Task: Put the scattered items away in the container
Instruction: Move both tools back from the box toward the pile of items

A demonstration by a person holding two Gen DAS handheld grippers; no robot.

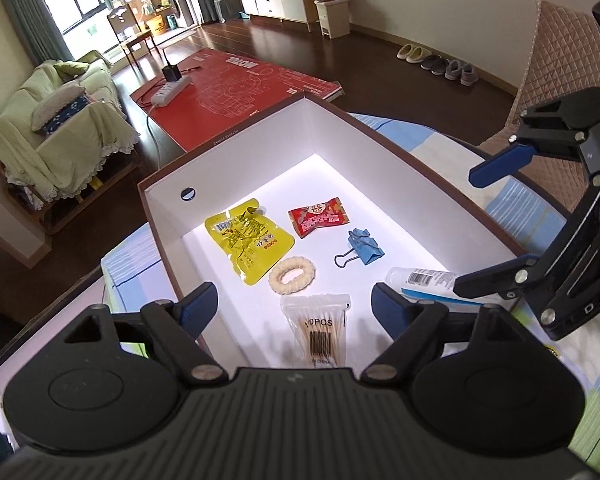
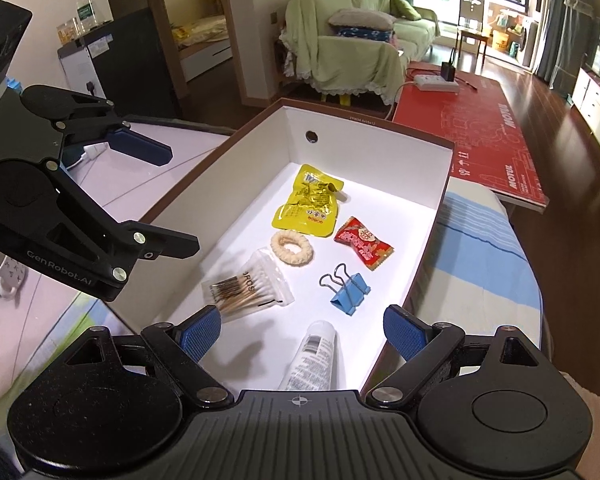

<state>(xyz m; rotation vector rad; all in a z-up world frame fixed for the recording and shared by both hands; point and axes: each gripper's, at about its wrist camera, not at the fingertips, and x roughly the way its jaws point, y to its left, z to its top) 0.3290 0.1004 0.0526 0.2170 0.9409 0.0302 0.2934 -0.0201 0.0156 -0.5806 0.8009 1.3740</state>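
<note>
A white box with a brown rim (image 1: 244, 148) (image 2: 384, 152) stands open on the table. On its floor lie a yellow snack packet (image 1: 248, 240) (image 2: 310, 204), a red candy packet (image 1: 318, 216) (image 2: 362, 242), a blue binder clip (image 1: 362, 248) (image 2: 348, 286), a cream ring (image 1: 292, 276) (image 2: 292, 248), a bag of cotton swabs (image 1: 318, 328) (image 2: 252, 284) and a white tube (image 1: 420, 280) (image 2: 314, 356). My left gripper (image 1: 294, 306) (image 2: 182, 200) hangs open over the swabs, holding nothing. My right gripper (image 2: 302, 330) (image 1: 468, 232) hovers open above the tube.
The table has a blue-striped cloth (image 2: 480, 240) right of the box and a pale mat (image 2: 112, 184) to its left. A mug (image 2: 6, 280) stands at the left edge. On the floor beyond lie a red board (image 1: 236, 92) with a power strip, and a sofa (image 1: 60, 120).
</note>
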